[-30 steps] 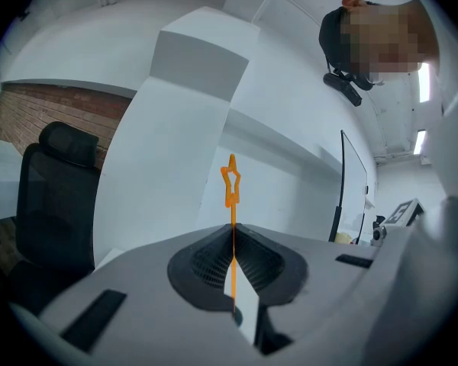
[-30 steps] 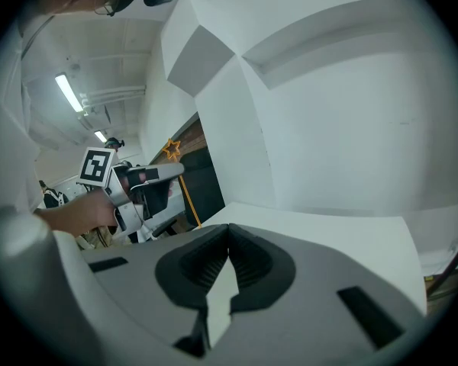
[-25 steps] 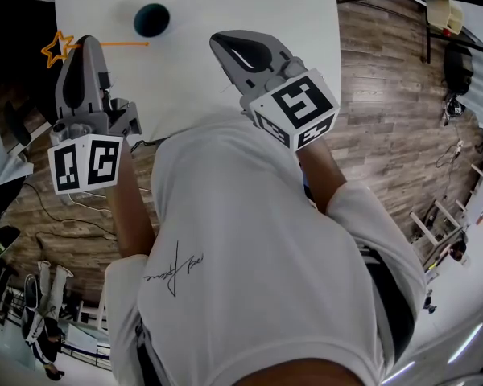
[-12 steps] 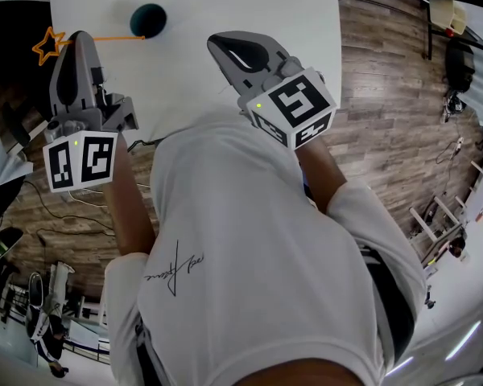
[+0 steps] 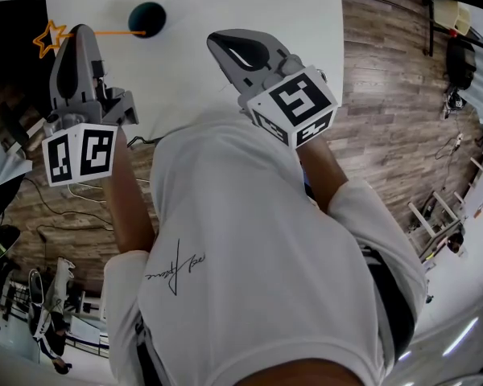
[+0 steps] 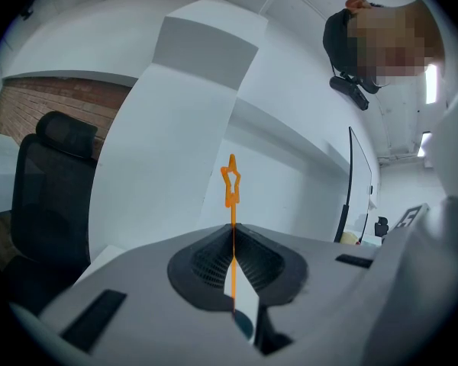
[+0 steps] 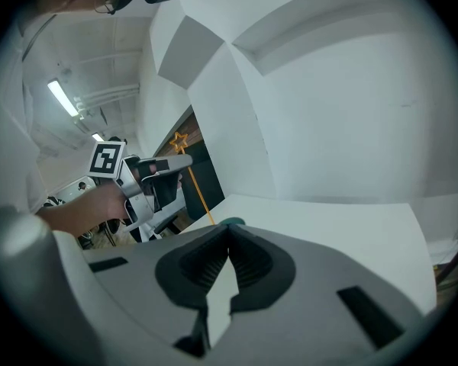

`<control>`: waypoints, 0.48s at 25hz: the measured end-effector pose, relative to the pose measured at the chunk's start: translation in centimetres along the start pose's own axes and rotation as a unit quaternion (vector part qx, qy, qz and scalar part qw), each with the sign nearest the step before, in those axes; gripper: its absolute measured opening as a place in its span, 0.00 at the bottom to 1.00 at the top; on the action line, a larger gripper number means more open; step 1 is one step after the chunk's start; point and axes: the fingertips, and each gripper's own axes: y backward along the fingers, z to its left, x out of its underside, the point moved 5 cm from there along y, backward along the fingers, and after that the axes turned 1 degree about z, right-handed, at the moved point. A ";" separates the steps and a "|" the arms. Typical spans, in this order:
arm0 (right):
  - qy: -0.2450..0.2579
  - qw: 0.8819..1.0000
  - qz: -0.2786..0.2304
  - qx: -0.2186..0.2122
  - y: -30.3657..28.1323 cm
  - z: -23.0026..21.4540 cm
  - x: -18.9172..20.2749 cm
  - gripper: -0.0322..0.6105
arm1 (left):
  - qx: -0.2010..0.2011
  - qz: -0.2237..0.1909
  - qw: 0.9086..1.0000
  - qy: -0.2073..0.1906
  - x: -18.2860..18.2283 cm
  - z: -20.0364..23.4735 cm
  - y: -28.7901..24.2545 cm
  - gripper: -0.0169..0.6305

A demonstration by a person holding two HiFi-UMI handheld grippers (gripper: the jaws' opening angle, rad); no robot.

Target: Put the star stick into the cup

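The orange star stick lies level in my left gripper, which is shut on its shaft. The star sticks out left past the table edge, and the free end reaches the near rim of the dark teal cup. In the left gripper view the star stick stands up from the closed left gripper, and a bit of the cup shows below. My right gripper hovers over the white table, shut and empty. In its view, the right gripper faces the cup and stick.
A black office chair stands off the table's left edge, seen also as the chair in the left gripper view. Cables lie on the wood floor. The person's white shirt fills the lower head view.
The left gripper has carried the stick a little towards the far side, so its free end now sits closer to the cup's rim. The right gripper has stayed put.
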 end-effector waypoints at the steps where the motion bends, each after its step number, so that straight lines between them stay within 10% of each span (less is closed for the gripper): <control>1: -0.001 1.000 0.001 0.000 -0.1 0.0 0.0 0.06 | 0.000 0.001 1.000 0.000 0.1 0.1 -0.2 0.04; 12: -0.004 1.000 0.015 -0.003 -0.7 -0.4 0.4 0.06 | 0.005 0.019 1.000 0.005 1.6 0.6 -1.7 0.04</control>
